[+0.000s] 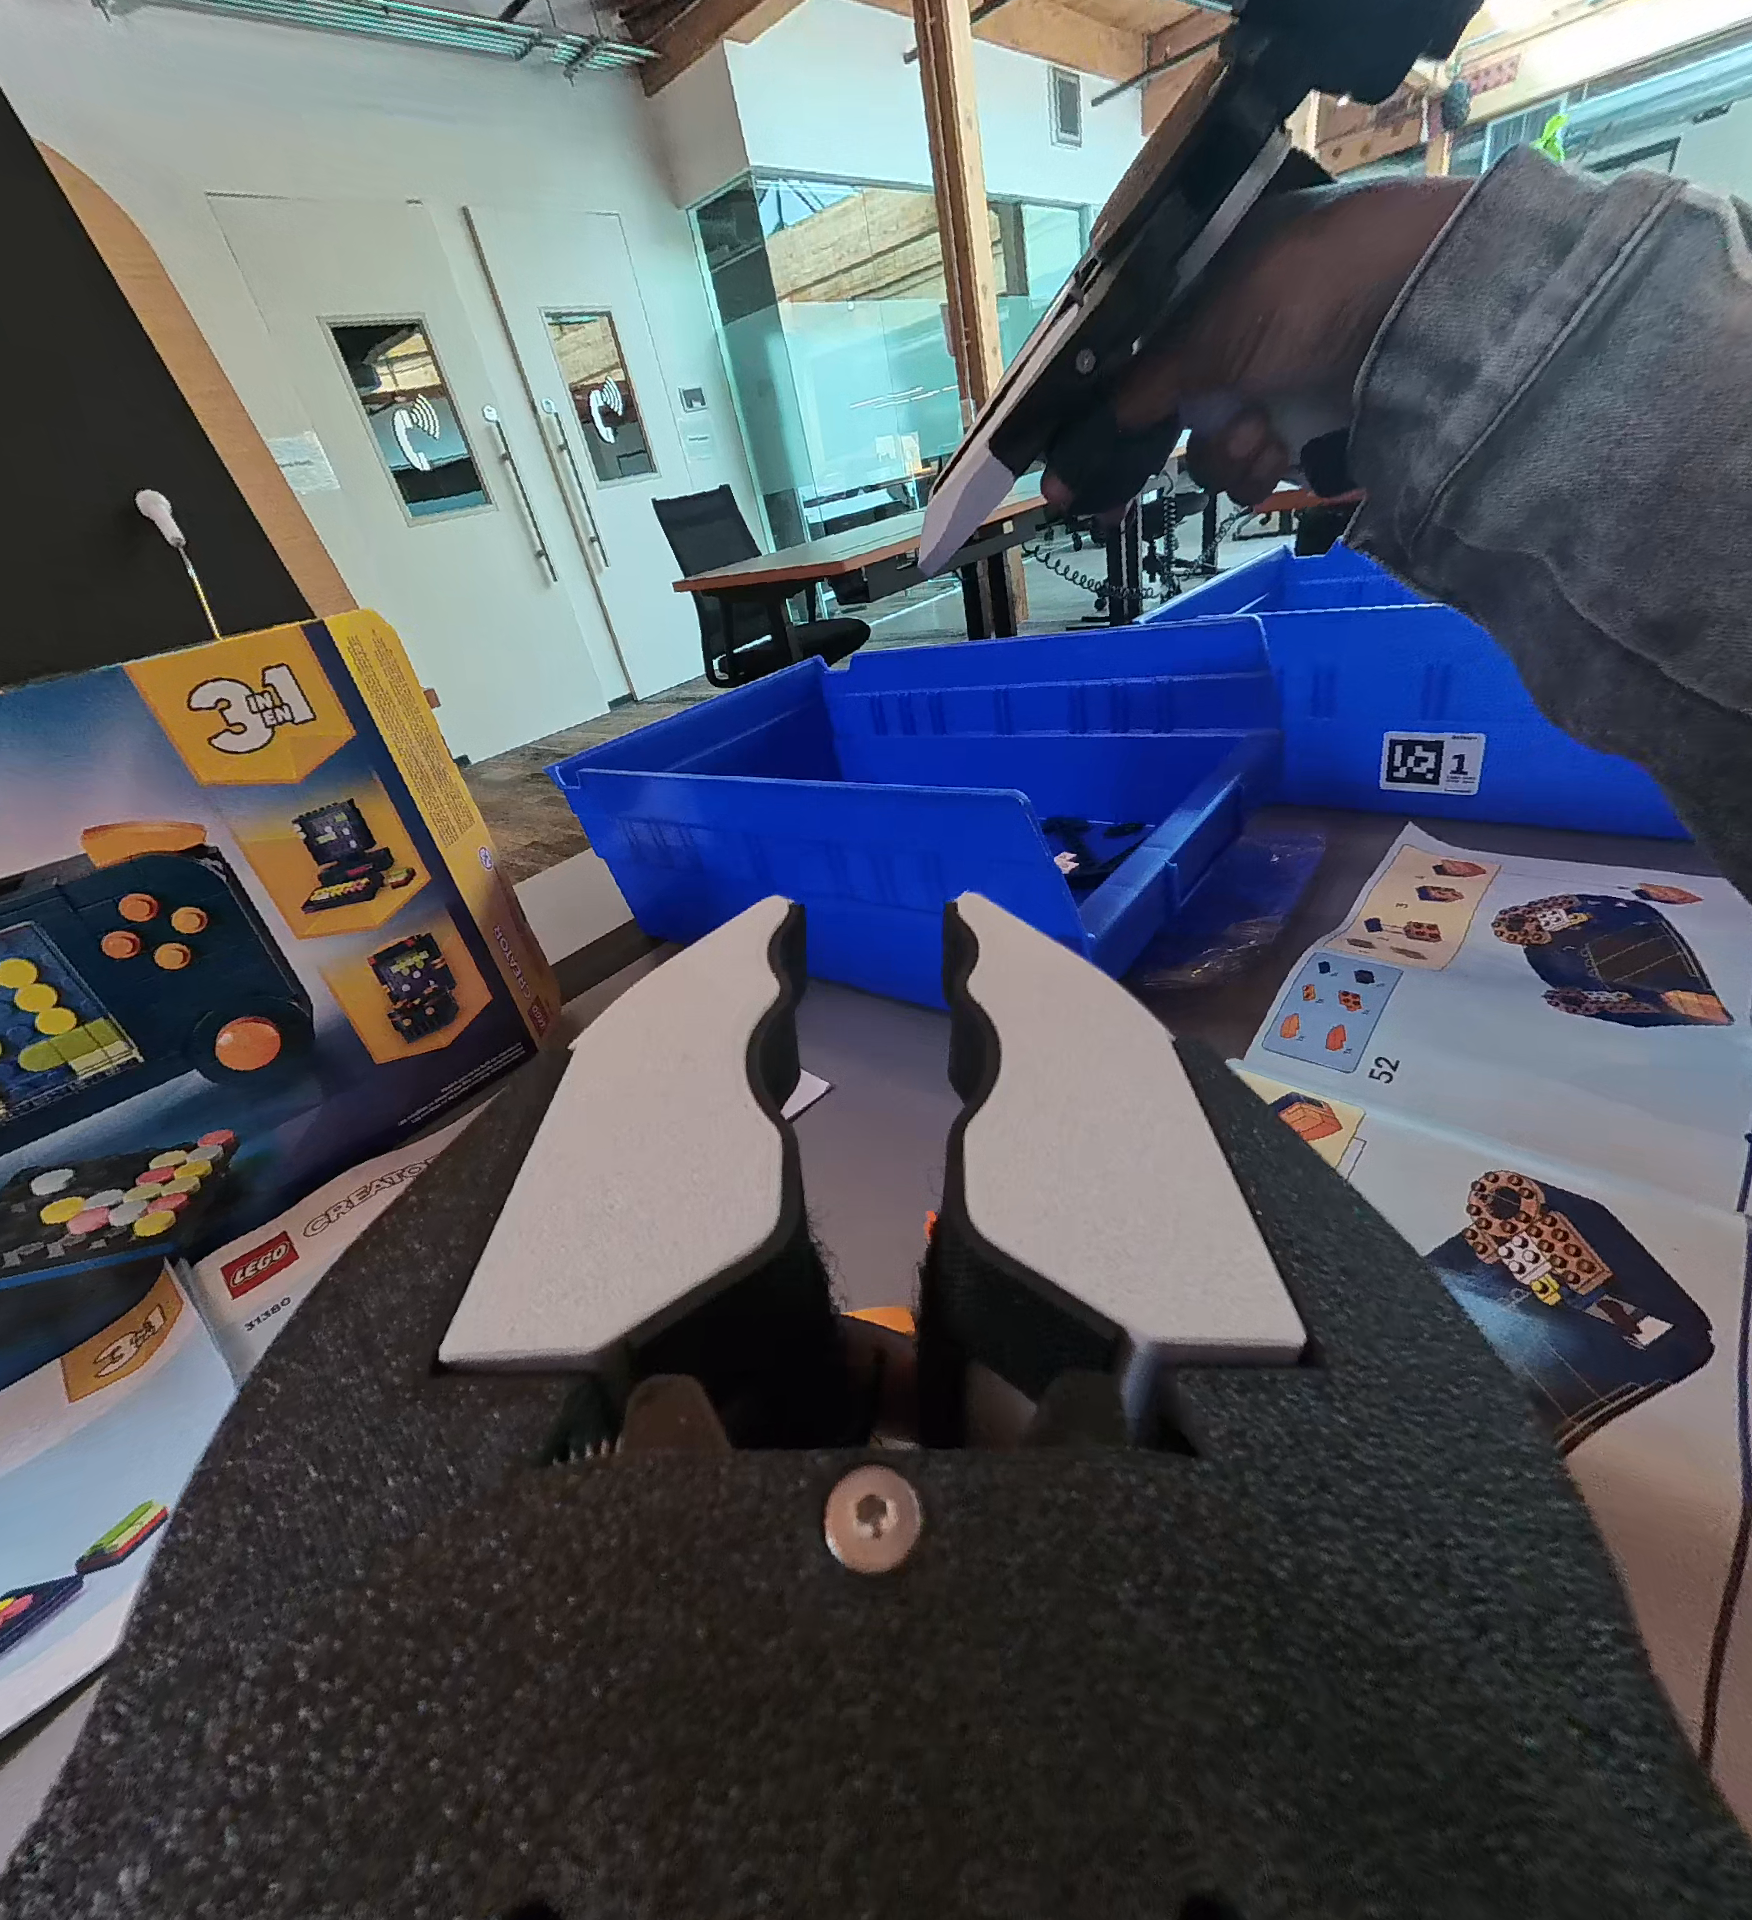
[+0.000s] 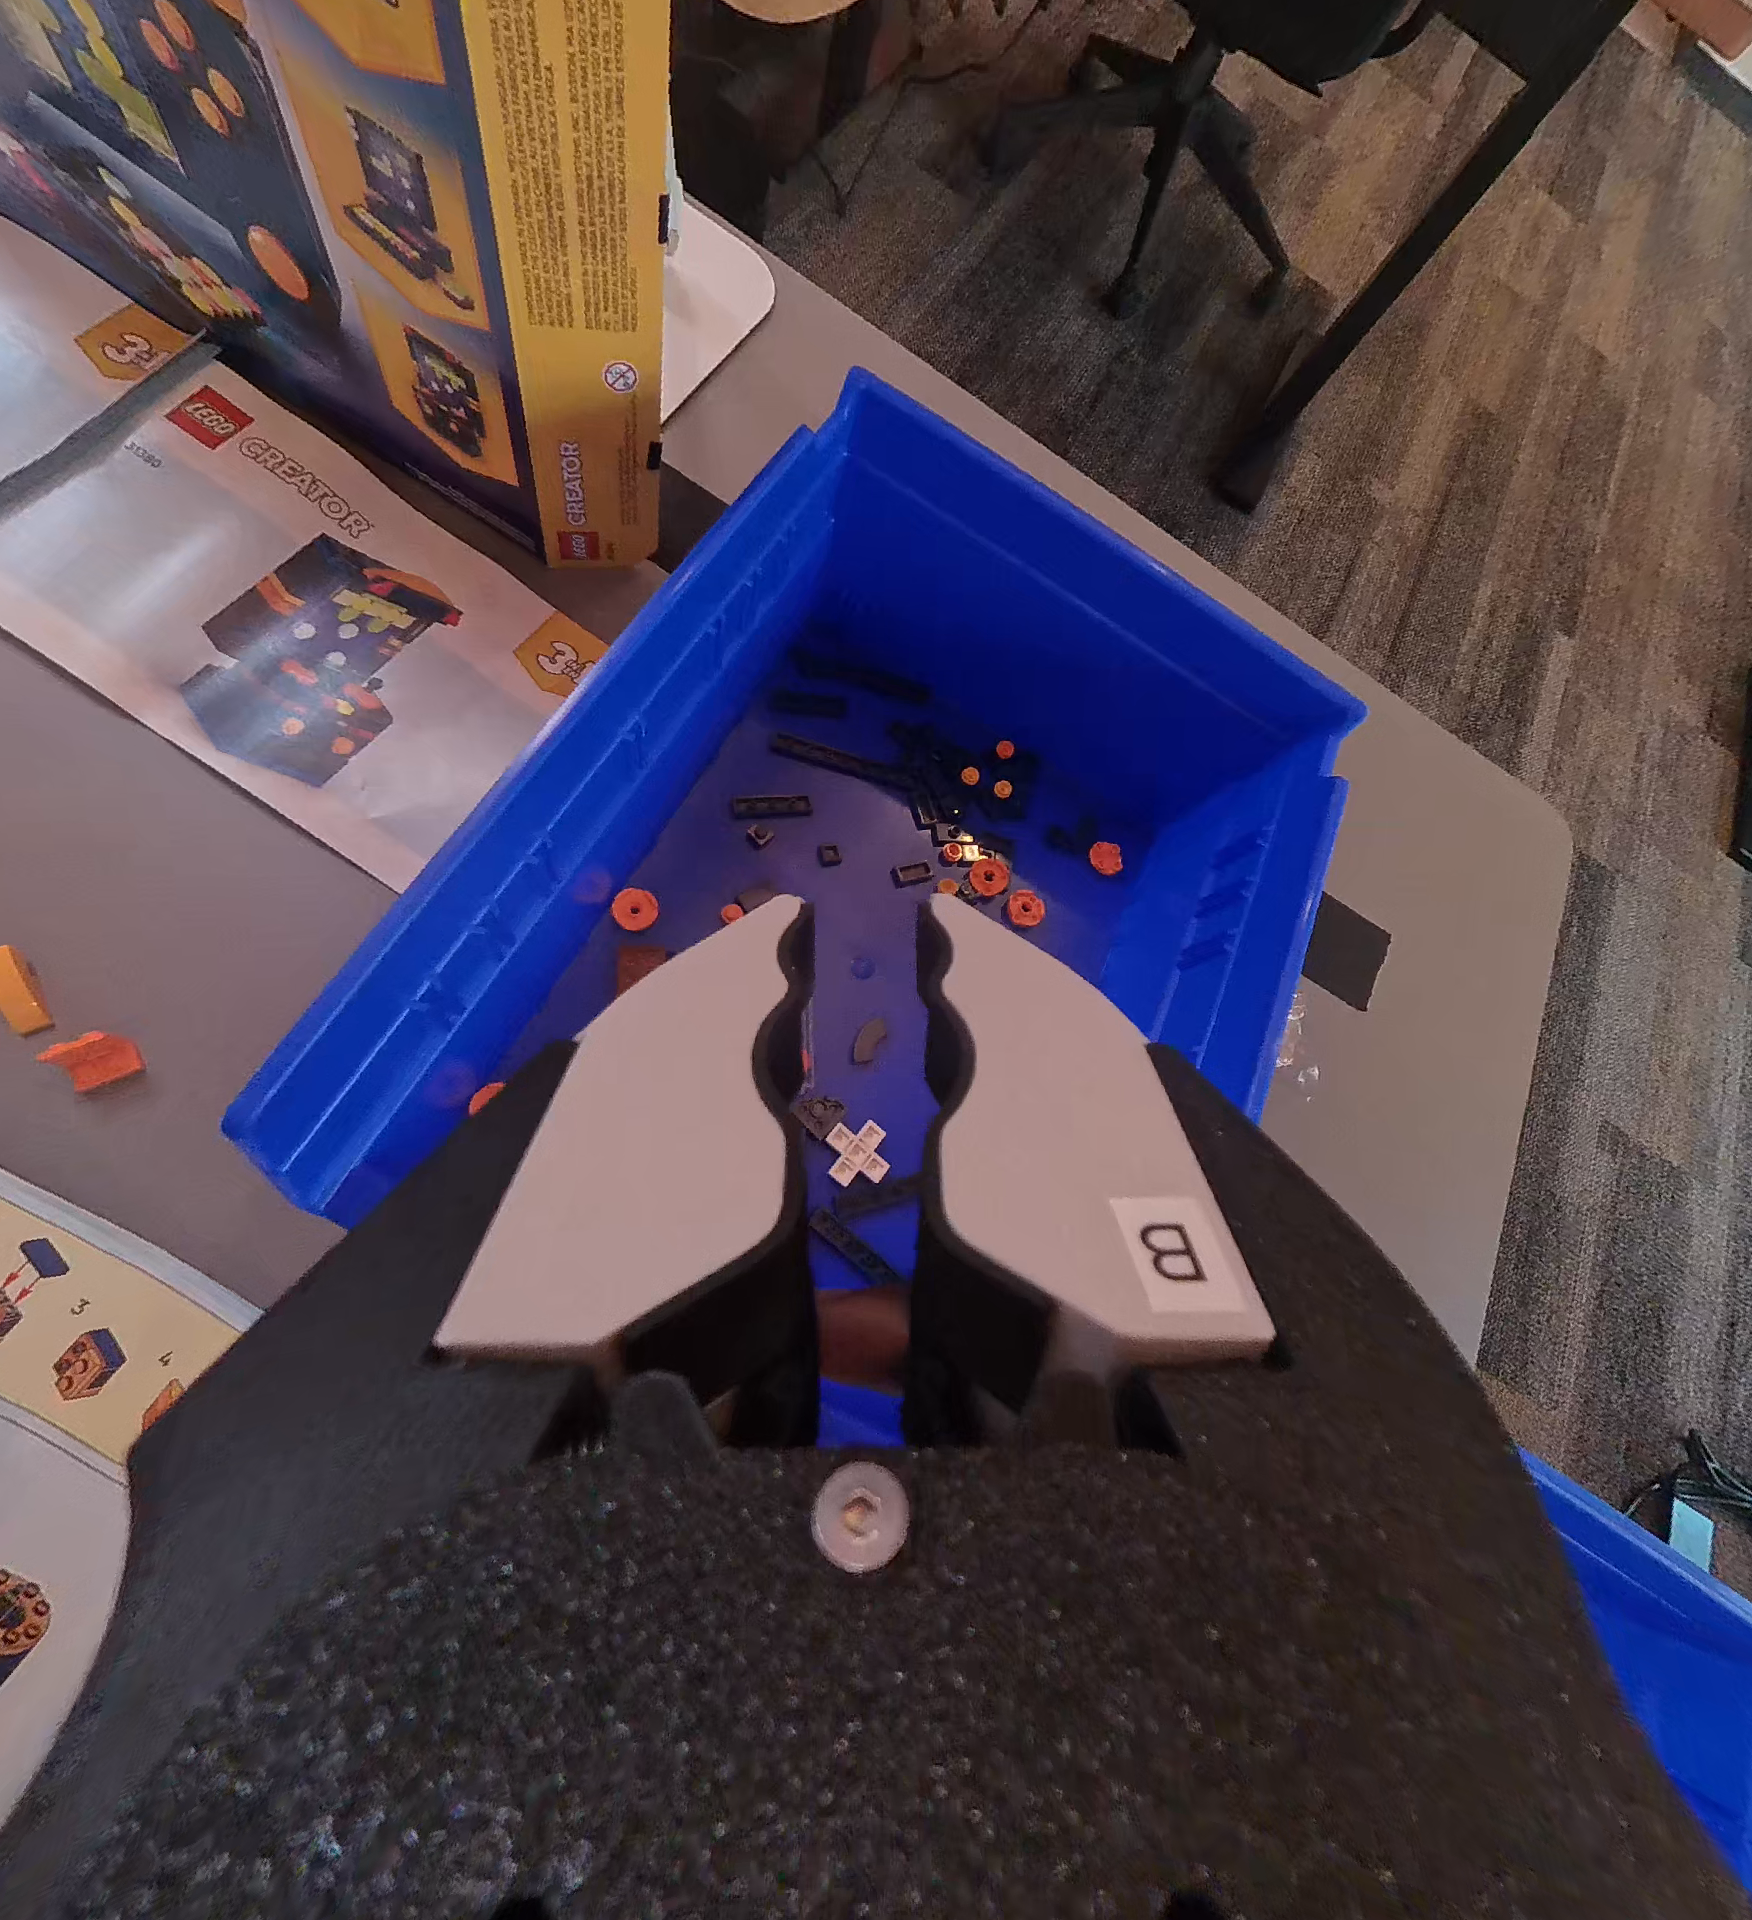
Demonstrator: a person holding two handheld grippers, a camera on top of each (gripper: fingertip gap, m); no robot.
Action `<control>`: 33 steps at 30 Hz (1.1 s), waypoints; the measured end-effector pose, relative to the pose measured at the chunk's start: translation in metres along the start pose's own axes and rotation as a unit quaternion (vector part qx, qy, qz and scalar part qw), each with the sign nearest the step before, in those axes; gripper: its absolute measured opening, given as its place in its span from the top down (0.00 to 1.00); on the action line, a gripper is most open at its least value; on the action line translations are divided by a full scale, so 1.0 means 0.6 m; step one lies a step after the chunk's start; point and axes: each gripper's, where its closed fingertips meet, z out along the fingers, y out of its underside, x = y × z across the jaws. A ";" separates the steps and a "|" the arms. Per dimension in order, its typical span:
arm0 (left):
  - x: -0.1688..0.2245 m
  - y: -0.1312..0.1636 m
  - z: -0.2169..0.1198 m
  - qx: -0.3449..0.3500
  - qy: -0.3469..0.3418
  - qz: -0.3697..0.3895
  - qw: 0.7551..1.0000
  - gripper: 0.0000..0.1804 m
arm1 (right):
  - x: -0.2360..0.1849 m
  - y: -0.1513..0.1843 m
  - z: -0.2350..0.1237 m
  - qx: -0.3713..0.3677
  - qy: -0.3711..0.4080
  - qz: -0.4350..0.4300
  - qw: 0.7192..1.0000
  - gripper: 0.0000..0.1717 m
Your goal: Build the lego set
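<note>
Right wrist: tongs (image 2: pixel 859 914) parted, bare

The blue bin (image 2: pixel 955 582) is smooth, glossy plastic, and the small bricks (image 2: pixel 986 878) inside it are shiny plastic too. The toy box (image 1: pixel 228 883) is glossy printed cardboard; the instruction sheets (image 1: pixel 1578 1039) are creased paper. The grey tabletop (image 2: pixel 124 862) looks matt, the floor (image 2: pixel 1578 520) wood-grained.
</note>
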 end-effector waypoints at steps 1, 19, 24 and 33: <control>0.000 0.001 0.000 -0.001 -0.001 0.001 1.000 0.87 | 0.000 0.000 0.000 0.000 0.000 0.000 1.000 0.89; -0.001 0.001 0.000 -0.002 -0.002 0.002 1.000 0.86 | -0.008 0.007 0.009 -0.018 -0.003 -0.007 1.000 0.86; -0.001 0.002 0.001 -0.003 -0.002 0.002 1.000 0.87 | -0.009 0.008 0.010 -0.021 -0.004 -0.007 1.000 0.85; -0.001 0.000 0.000 -0.002 -0.003 0.002 1.000 0.86 | -0.010 0.008 0.012 -0.024 -0.002 -0.007 1.000 0.81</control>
